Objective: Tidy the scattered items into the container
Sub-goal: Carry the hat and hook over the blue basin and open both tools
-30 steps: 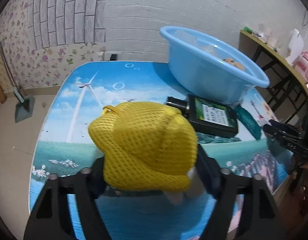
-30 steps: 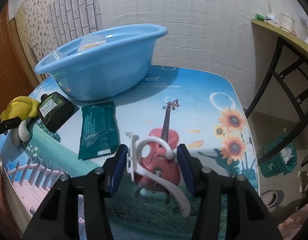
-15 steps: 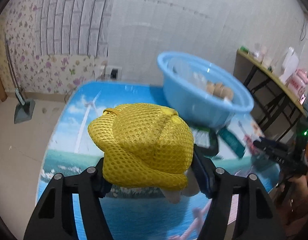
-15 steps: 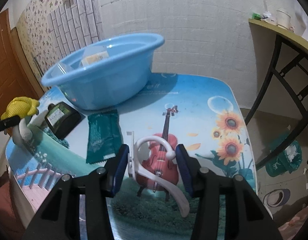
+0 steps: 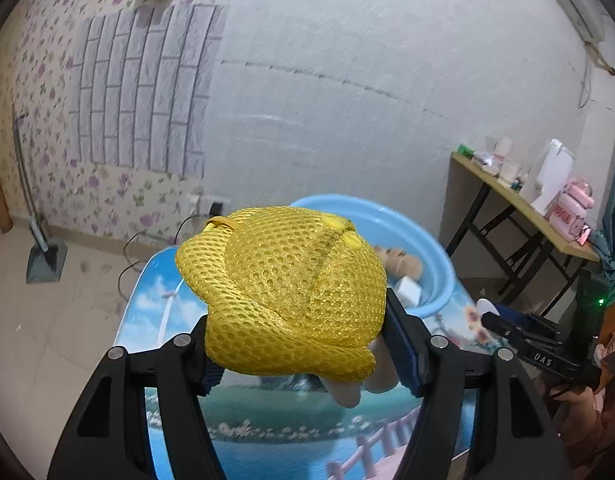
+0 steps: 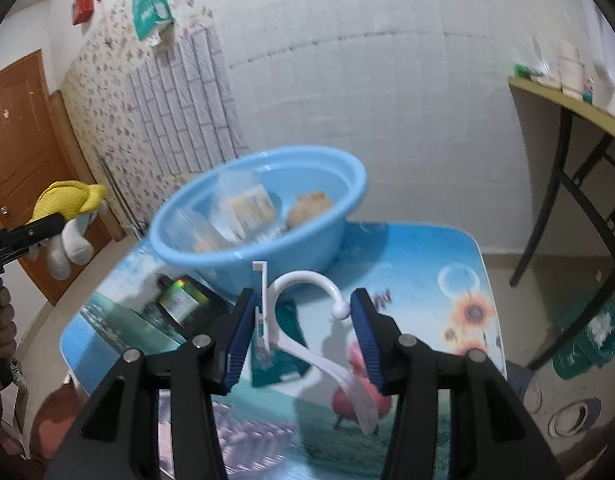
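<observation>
My left gripper (image 5: 303, 344) is shut on a plush toy with a yellow mesh cap (image 5: 283, 292) and holds it high above the table; it also shows in the right wrist view (image 6: 69, 216). My right gripper (image 6: 303, 320) is shut on a white plastic hanger (image 6: 307, 312), lifted above the table. The blue basin (image 6: 267, 216) stands at the table's back and holds a clear container and several small items. It shows behind the toy in the left wrist view (image 5: 431, 264).
A dark bottle with a green label (image 6: 183, 300) and a green packet (image 6: 283, 344) lie on the picture-print table (image 6: 427, 272) in front of the basin. A side table (image 5: 523, 208) with clutter stands at the right. A green bin (image 6: 591, 336) sits on the floor.
Both grippers have risen well above the table with their loads. The left one has lifted the toy toward the basin. The right one has lifted the hanger off the table.
</observation>
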Demonstrator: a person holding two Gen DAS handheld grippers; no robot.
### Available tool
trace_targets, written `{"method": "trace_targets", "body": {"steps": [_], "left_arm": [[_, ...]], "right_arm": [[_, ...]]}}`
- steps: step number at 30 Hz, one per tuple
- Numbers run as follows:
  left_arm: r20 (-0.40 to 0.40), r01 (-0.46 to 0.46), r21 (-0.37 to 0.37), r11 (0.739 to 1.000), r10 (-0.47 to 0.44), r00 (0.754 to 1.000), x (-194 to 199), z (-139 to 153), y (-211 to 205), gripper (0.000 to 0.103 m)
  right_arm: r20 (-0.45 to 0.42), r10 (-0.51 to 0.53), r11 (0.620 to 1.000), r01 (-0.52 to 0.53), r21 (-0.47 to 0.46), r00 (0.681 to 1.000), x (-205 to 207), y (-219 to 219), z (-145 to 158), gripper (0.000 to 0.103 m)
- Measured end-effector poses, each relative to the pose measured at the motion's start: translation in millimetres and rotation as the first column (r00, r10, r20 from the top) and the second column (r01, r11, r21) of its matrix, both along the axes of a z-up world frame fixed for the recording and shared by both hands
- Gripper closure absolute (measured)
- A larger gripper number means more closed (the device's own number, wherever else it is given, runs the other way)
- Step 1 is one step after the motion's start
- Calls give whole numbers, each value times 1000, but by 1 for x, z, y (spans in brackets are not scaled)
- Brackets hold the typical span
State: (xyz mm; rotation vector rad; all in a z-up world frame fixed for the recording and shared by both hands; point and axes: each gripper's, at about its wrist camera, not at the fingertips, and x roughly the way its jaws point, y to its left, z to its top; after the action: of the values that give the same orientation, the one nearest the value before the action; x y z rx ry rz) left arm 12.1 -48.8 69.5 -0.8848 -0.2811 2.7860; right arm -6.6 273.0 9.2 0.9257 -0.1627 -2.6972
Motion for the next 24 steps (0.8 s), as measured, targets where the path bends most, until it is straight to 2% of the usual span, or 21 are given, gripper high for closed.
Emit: {"method": "trace_targets", "body": {"steps": [7, 13, 24], "left_arm": [[-41, 35, -6, 999, -35, 999, -17, 15, 23, 36], [-80, 75, 7, 997, -74, 994, -25, 20, 48, 36], [-46, 121, -10, 993, -122, 991, -64, -4, 69, 36]], "right_arm": [[-78, 39, 999, -41, -20, 996, 4, -9, 29, 56], [-95, 78, 996, -83, -42, 992, 1, -16, 32, 56], [-97, 124, 990, -129, -51, 988, -31, -32, 27, 56]]}}
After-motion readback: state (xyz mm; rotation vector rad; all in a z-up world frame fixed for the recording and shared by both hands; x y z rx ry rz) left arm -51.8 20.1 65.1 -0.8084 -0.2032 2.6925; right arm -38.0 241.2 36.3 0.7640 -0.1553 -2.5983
